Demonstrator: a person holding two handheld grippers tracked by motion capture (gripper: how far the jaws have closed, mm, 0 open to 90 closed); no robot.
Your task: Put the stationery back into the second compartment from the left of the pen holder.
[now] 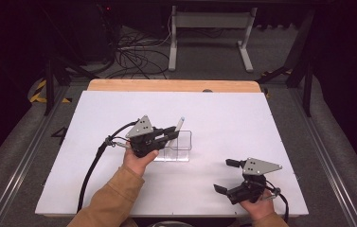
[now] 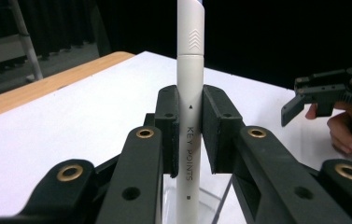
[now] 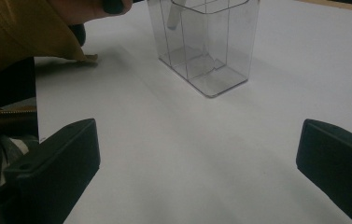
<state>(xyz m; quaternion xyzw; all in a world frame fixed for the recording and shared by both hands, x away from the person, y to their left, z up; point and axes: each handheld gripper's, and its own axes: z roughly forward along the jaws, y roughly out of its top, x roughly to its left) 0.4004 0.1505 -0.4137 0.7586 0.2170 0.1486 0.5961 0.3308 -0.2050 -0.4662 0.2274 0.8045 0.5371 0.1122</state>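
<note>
High view: left gripper (image 1: pixel 169 134) holds a slim white pen (image 1: pixel 180 125) tilted over a clear plastic divided box (image 1: pixel 182 146) near the white table's (image 1: pixel 223 118) centre; right gripper (image 1: pixel 227 176) rests near the front right corner.
Left gripper view: matte black jaws clamp the smooth cylindrical pen (image 2: pixel 190 116), lettered "KEY POINTS".
Right gripper view: jaws spread wide, empty; transparent rectangular box (image 3: pixel 206 46) ahead.

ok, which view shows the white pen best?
Left gripper view: the white cylindrical pen stands close up between the shut tongs, lettering readable. High view shows its small tip above the clear plastic organiser; right gripper view, a sliver through it.
</note>
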